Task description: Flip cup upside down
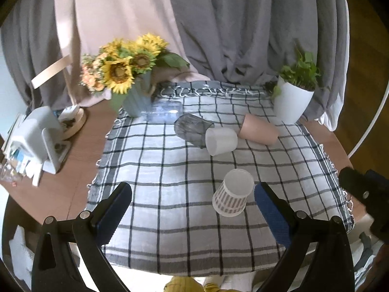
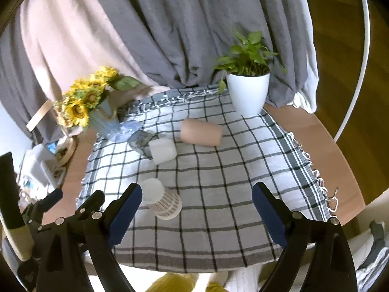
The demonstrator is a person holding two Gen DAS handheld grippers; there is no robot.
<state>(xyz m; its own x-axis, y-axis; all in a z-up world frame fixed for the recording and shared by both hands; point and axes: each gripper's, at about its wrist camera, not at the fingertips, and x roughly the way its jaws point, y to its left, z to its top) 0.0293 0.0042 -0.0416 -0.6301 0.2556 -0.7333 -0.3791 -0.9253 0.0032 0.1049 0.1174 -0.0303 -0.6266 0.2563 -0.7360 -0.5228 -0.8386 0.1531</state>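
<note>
- The striped cup (image 1: 233, 193) stands mouth-down on the checked cloth (image 1: 170, 170), near the front of the table, its closed base on top and its wider rim flat on the fabric; judged from that pose, this cup's flip looks done.
- The left gripper (image 1: 193, 209) hovers low over the near edge with its jaws spread wide and nothing between them; the striped cup sits just inside the right blue pad (image 1: 272, 216), apart from it as far as the view shows, which suits a release rather than a grasp.
- The right gripper (image 2: 197, 211) is likewise wide open and empty, held further to the right over bare cloth; in its view the striped cup is beside its left pad (image 2: 126, 209), partly hidden by it.
- Farther back three cups lie on their sides in a cluster: a dark clear cup (image 1: 190, 129), a frosted white cup (image 1: 221, 141) touching it, and a pink cup (image 1: 259, 129) just right of them; lying down, they probably await the same treatment.
- A sunflower vase (image 1: 136, 97) at far left and a potted plant (image 1: 293, 99) at far right frame the work area; both stand clear of the cups, so reaching in from the near side should not disturb them.
</note>
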